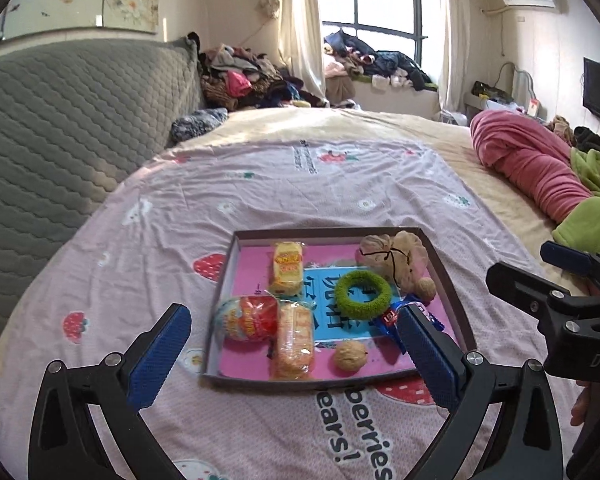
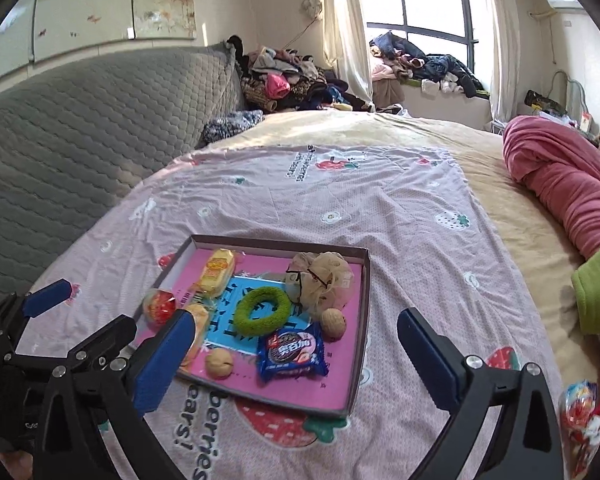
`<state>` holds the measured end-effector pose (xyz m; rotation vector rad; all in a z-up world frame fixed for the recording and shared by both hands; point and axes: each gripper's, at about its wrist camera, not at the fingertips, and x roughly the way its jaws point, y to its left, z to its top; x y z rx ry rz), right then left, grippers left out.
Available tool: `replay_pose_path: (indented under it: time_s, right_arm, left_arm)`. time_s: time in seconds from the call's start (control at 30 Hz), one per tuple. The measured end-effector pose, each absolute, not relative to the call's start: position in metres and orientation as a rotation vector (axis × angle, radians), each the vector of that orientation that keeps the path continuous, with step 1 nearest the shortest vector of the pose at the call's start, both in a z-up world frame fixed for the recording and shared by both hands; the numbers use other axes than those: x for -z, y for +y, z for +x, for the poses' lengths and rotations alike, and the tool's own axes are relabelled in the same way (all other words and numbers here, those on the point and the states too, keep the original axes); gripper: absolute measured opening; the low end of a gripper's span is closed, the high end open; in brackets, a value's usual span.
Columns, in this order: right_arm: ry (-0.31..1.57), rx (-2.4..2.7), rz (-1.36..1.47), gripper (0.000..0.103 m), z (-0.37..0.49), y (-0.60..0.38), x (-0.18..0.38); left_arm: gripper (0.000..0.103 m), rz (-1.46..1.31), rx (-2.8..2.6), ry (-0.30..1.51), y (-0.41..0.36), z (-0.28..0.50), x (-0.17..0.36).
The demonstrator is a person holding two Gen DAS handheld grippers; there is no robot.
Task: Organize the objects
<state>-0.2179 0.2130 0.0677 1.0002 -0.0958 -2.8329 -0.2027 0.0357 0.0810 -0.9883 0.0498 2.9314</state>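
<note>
Cardboard tray (image 2: 362, 320) at lower centre of frame holds snacks, walnuts, green ring (image 2: 262, 311) | left gripper (image 1: 296, 354) and right gripper (image 2: 296, 354) both spread wide, empty | sorting looks nearly done

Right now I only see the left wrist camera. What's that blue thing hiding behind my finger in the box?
Observer: A blue cookie packet with a dark sandwich cookie pictured on it, lying flat in the shallow box.
Operator: Is it squashing a walnut?
Observer: No. One walnut sits right at its far corner, beside it and not under it.
Operator: Is anything left outside the box?
Observer: Yes, a shiny, colourful wrapped snack at the near right, off the box. I can't tell whether it's lying there or being held.
</note>
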Motion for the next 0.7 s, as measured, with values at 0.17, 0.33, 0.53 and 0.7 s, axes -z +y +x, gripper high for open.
replay_pose_path:
  time_s: [0.17,0.33,0.53,0.7]
  right_arm:
    - [-0.073,2.849,0.970,0.102,-0.196,0.208,-0.077]
    - [-0.070,2.861,0.938,0.102,-0.173,0.203,-0.088]
    - [-0.034,2.875,0.935,0.102,-0.147,0.192,-0.093]
    - [-0.038,2.890,0.925,0.102,-0.124,0.185,-0.089]
  left_arm:
    - [0.103,-0.980,-2.940,-0.017,0.020,-0.183,-0.090]
    - [0.103,-0.984,-2.977,-0.037,0.007,-0.164,-0.097]
    - [0.103,-0.946,-2.972,-0.017,0.001,-0.139,-0.102]
    - [0.103,-0.933,-2.946,0.006,0.001,-0.117,-0.100]
